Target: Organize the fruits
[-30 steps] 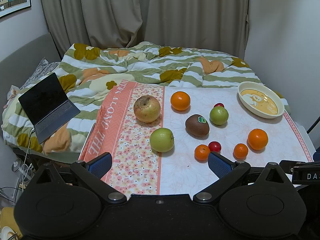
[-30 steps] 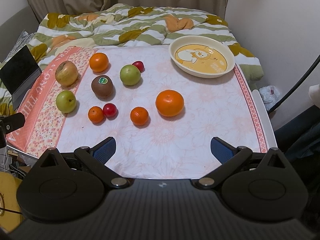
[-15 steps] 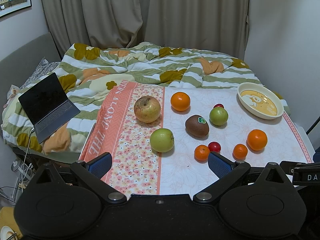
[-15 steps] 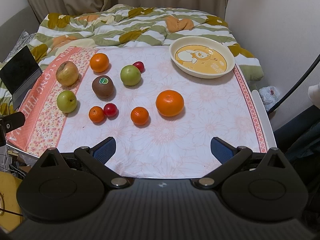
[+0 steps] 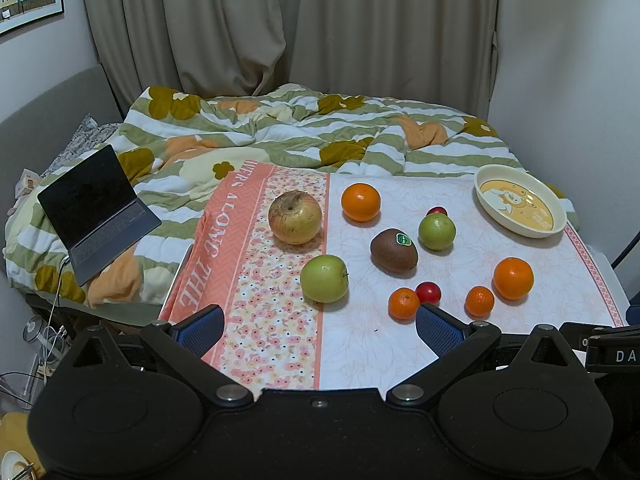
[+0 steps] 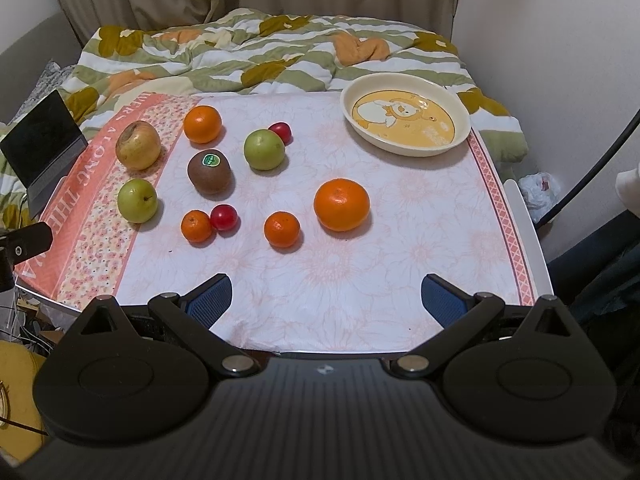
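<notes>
Reading "ALONG THE" on tablecloth (image 5: 208, 240), stickered kiwi (image 6: 209, 172)

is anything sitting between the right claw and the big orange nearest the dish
Nothing visible. The right claw is open over bare cloth, and the big orange sits straight ahead. The small orange lies just left of that path, apart from it.

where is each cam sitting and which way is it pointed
Left wrist: on the left gripper at the table's near left edge, facing across the table toward bed and curtains; its own open blue-padded fingers show, plus the laptop at left.
Right wrist: on the right gripper at the near edge, further right, angled down at the cloth; its open fingers show, plus a black piece of the left rig at far left.
Shared: the plate, kiwi and the scattered fruit.
</notes>
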